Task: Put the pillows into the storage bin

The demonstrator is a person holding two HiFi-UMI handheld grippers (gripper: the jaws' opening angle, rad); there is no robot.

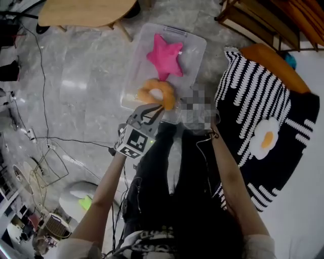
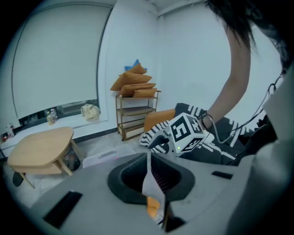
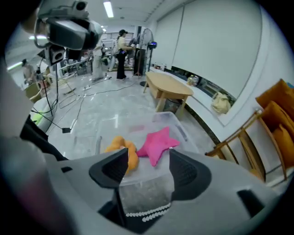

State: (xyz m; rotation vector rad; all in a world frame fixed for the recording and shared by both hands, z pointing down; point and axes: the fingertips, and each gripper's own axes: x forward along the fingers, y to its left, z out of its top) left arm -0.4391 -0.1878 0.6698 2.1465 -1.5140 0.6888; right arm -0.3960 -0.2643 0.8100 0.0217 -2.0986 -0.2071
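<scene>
right gripper [image 3: 148,167] hovers near star pillow [image 3: 156,143]

Star pillow [image 1: 165,54], ring pillow [image 1: 157,93] in storage bin [image 1: 197,41], ring nearer person. Table [image 1: 86,12] beyond bin, large cushion [image 1: 258,101] right.

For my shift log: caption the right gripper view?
Open right gripper at clear plastic storage bin holding pink star-shaped pillow and orange ring-shaped pillow.

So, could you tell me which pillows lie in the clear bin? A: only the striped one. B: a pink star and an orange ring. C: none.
B: the pink star pillow and orange ring pillow lie in the clear bin; the striped pillow lies outside it.
</scene>
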